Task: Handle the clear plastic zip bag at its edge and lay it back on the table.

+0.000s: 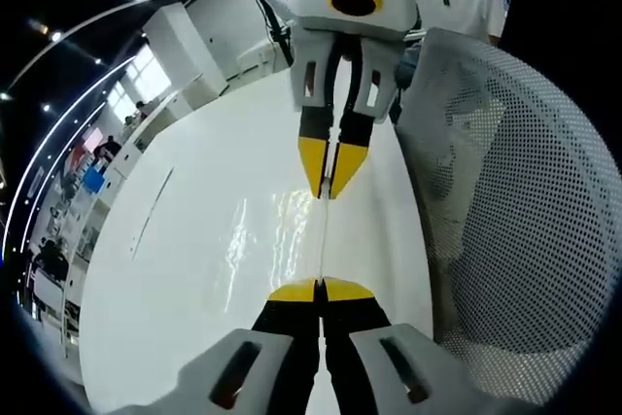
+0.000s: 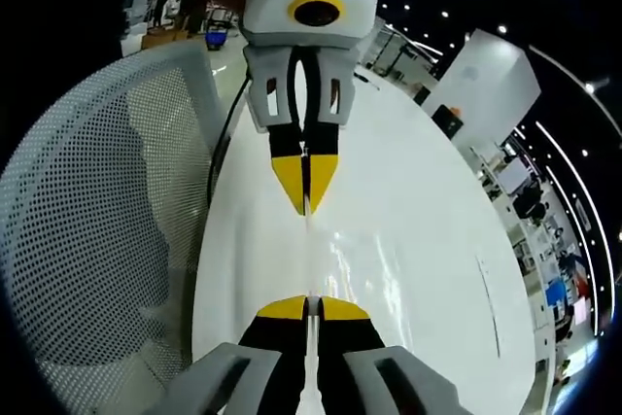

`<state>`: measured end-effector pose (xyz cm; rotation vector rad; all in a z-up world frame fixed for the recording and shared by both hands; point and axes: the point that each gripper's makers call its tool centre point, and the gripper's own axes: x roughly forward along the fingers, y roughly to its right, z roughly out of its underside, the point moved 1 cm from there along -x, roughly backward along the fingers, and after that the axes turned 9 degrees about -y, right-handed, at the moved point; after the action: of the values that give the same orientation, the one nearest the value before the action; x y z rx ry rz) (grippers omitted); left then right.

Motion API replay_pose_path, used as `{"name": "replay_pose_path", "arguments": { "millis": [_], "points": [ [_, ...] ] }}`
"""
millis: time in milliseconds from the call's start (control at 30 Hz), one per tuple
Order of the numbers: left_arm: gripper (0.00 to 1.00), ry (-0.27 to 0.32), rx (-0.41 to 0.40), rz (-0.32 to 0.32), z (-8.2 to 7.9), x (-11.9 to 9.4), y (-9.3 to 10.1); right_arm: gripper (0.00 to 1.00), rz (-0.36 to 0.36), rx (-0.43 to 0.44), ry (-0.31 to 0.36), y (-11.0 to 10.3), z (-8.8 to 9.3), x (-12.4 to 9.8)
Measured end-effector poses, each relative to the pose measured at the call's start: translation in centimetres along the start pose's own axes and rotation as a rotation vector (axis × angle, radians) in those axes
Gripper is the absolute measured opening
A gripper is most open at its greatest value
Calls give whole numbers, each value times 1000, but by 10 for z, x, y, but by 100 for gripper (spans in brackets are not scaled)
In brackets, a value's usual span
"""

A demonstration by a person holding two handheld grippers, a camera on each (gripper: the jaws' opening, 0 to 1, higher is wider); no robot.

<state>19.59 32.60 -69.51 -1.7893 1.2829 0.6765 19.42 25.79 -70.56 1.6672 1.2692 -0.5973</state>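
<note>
Right gripper (image 2: 309, 304): yellow-tipped jaws pressed together on the bag's near edge.
Left gripper (image 2: 305, 203): opposite, jaws closed on the far edge.
Clear zip bag (image 2: 308, 255): stretched edge-on between them, apparently above the white table (image 2: 418, 240).
Mesh chair back (image 2: 97, 201): alongside the table.

The left claw (image 1: 320, 286) is being held with its yellow-tipped jaws pressed together, a thin clear edge being pinched between them. The right claw (image 2: 307, 305) is likewise being kept closed on that same edge. The two claws are being pointed tip to tip at each other (each is seen head-on in the other's view), near but apart, above the white tabletop (image 1: 194, 269).
</note>
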Motion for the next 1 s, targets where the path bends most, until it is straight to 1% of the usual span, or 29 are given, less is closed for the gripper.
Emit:
{"name": "replay_pose_path", "arguments": {
  "millis": [133, 300, 467, 667, 733, 833, 933, 1000],
  "points": [
    [0, -1, -3, -3, 2, 0, 0, 0, 1, 5, -7, -1, 7, 2],
    [0, -5, -4, -7, 4, -1, -1, 0, 6, 12, -21, -3, 14, -2],
    [0, -6, -6, -11, 5, -3, -2, 0, 19, 22, -37, 0, 26, -4],
    [0, -7, -8, -12, 6, -2, -2, 0, 25, 23, -46, -1, 28, -7],
    [0, -8, -7, -12, 6, -2, -2, 0, 26, 26, -48, -1, 33, -5],
    [0, -7, -10, -15, 7, -3, -3, 0, 28, 31, -48, -1, 34, -7],
    [0, -7, -13, -18, 7, -3, -4, 0, 27, 33, -54, -2, 41, -5],
    [0, -6, -19, -20, 8, -3, -3, 0, 26, 32, -58, -4, 42, -7]
  ]
}}
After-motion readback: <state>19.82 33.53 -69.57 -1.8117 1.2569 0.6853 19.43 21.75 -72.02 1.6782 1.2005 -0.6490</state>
